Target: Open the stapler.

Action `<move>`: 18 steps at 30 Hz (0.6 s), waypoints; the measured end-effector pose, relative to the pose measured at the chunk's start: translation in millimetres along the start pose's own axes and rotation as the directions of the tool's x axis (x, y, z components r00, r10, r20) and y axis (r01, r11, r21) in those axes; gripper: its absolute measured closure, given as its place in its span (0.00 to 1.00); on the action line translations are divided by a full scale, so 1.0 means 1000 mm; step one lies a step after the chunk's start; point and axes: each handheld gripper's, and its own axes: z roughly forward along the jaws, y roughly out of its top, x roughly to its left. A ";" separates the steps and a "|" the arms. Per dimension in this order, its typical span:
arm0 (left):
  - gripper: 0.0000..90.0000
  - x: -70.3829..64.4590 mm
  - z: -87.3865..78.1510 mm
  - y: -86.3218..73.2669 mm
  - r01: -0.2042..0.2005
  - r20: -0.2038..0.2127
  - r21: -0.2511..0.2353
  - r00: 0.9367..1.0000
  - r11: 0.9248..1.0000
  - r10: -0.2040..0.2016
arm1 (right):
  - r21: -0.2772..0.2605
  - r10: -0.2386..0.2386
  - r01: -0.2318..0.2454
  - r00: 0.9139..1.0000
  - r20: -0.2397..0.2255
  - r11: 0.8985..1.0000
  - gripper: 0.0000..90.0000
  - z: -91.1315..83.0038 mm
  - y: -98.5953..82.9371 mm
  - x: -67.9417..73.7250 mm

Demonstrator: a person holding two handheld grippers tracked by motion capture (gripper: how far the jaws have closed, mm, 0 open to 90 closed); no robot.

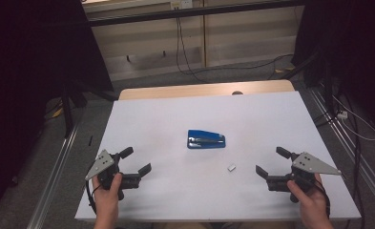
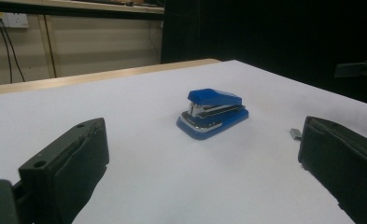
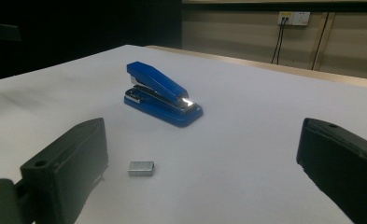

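Note:
A blue stapler [image 1: 205, 139] lies closed near the middle of the white table [image 1: 175, 114]; the left gripper view shows the stapler [image 2: 212, 113] ahead, and the right gripper view has the stapler [image 3: 161, 94] ahead to the left. A small silver block of staples [image 1: 231, 167] rests in front and to the right of it, near the right jaw in the left gripper view [image 2: 295, 134] and close to the left jaw in the right gripper view [image 3: 141, 168]. My left gripper [image 1: 138, 161] sits open at the front left, empty. My right gripper [image 1: 273, 162] is open at the front right, empty.
The table's wooden far edge [image 1: 204, 89] shows beyond the white surface. Cables [image 1: 181, 43] hang down the wall behind, and metal rails [image 1: 61, 157] run along the floor on both sides. Dark curtains stand at left and right.

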 end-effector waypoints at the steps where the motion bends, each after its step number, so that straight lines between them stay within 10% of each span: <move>1: 0.02 0.000 0.000 0.000 0.000 0.000 0.000 1.000 1.000 0.000 | -0.001 0.000 0.000 1.000 0.000 1.000 0.02 0.000 0.000 0.000; 18: 0.02 -0.003 0.032 0.010 -0.033 0.024 0.034 0.999 0.999 0.032 | 0.006 -0.026 0.026 0.999 0.041 1.000 0.01 0.012 0.002 -0.006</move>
